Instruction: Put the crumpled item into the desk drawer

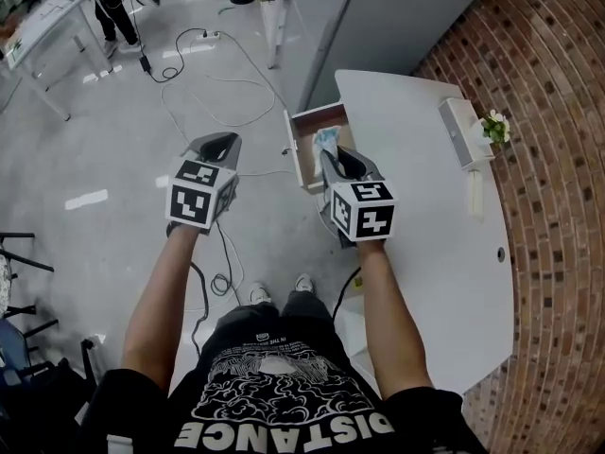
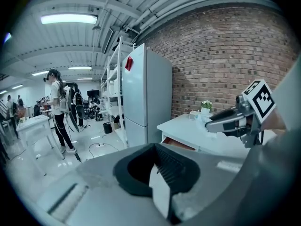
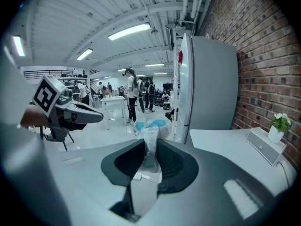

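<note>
1. My right tongs (image 1: 333, 154) are clamped on the crumpled item (image 1: 326, 139), a white wad with pale blue patches. In the right gripper view it stands up out of the pinched jaws at the middle of the frame.
2. In the head view the wad sits at upper centre and shows over the open desk drawer (image 1: 316, 113). I cannot tell how high above the drawer it hangs.
3. The drawer is pulled out from the left edge of the white desk (image 1: 425, 225), and its wooden inside shows.
4. My left tongs (image 1: 219, 145) are left of centre in the head view, well apart from the drawer, over the grey floor (image 1: 95, 159). The left gripper view shows their jaws together with nothing between them.
5. In the left gripper view my right tongs appear at the right edge, with the pale wad at their tip, in front of the desk.
6. At the upper right of the head view a white box (image 1: 461, 130) lies on the desk near the brick wall (image 1: 558, 159). A small pot of flowers (image 1: 495, 126) stands just beside it.
7. A tall white cabinet (image 2: 148, 98) stands at the desk's far end, against the brick wall.
8. Cables (image 1: 203, 74) trail across the floor at the upper left of the head view. At the left of the left gripper view a person (image 2: 59, 109) stands beside a white table (image 2: 33, 124).
</note>
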`<state>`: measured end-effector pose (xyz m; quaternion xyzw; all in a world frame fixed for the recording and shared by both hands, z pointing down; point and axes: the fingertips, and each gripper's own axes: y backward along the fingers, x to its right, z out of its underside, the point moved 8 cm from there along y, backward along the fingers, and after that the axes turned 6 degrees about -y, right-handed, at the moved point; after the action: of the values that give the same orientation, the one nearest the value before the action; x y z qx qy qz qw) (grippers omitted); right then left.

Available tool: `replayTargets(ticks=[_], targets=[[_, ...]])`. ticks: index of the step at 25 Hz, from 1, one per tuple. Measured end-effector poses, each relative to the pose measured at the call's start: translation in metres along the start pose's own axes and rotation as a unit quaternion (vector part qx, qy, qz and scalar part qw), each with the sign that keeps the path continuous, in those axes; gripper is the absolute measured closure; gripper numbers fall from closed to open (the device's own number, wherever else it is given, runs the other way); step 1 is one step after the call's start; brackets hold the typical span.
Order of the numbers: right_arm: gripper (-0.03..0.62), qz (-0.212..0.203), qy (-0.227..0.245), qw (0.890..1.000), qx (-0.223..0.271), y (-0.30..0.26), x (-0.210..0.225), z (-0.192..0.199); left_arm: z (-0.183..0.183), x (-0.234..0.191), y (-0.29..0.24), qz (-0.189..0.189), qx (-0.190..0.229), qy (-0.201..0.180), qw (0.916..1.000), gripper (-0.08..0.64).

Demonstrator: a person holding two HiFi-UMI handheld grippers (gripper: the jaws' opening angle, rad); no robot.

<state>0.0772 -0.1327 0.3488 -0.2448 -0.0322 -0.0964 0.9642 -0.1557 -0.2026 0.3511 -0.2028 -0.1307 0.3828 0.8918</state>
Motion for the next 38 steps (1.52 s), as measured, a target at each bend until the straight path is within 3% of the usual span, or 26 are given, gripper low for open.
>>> replayTargets(ticks=[8, 22, 38], targets=[[0.505, 0.000, -0.006, 1.000, -0.021, -0.041, 0.025, 0.020, 0.018, -0.006, -0.031, 0.003, -0.016, 0.004, 0.9999, 0.560], [0.505, -0.024, -0.033, 0.996, -0.082, -0.141, 0.085, 0.058, 0.036, -0.014, -0.132, 0.006, -0.061, 0.029, 0.9977, 0.560], [0.505, -0.010, -0.054, 0.985, -0.164, -0.249, 0.130, 0.129, 0.092, -0.031, -0.225, 0.016, -0.117, 0.061, 0.9912, 0.560]])
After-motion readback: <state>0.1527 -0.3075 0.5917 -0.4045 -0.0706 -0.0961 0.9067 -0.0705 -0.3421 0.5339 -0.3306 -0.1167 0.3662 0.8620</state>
